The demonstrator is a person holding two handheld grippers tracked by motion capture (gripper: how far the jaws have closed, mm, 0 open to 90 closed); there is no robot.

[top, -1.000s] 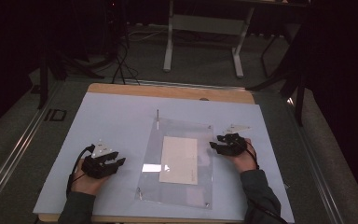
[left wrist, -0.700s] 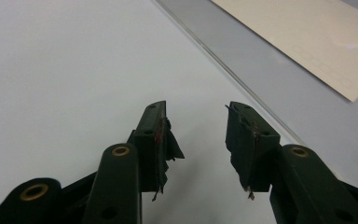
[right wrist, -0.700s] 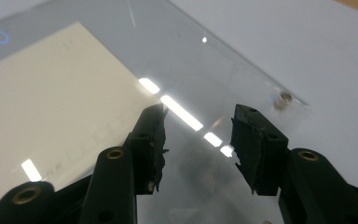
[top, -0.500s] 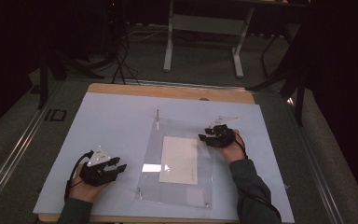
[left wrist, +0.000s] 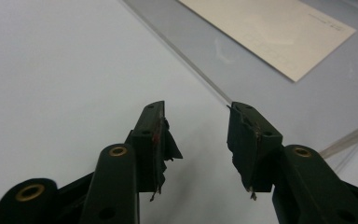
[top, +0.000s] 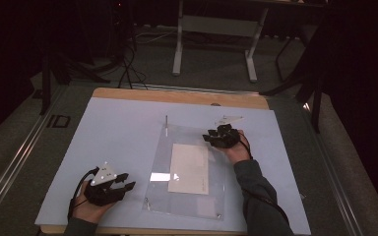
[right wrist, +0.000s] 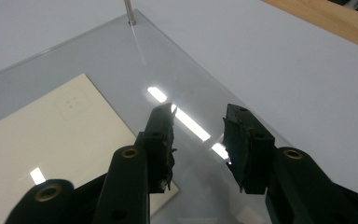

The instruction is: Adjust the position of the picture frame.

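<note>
At the centre of the high view we see a clear acrylic sheet point(top: 189, 169) lying flat on the pale blue mat point(top: 103, 132), with a cream sheet of paper point(top: 189, 168) under it. A thin metal pin point(top: 166, 121) stands upright at the sheet's upper left corner, and a bright strip of light reflects off the sheet left of the paper.

At the sheet's upper right edge we find the right gripper point(top: 211, 137), held in a hand whose sleeve comes up from the bottom of the frame. In the right gripper view its jaws hover over the clear sheet, with the paper's corner at lower left of that frame. They have just been closing and stand half apart, with nothing between them.

In the lower left of the high view, the left gripper point(top: 126, 183) sits on the mat, just beside the sheet's left edge but apart from it. Its jaws point toward the sheet, have just been opening a little, and stand moderately wide with nothing held.

Beyond the mat, a wooden table edge point(top: 177, 95) runs along the top, and a white metal frame point(top: 216, 29) stands on the grey floor.
</note>
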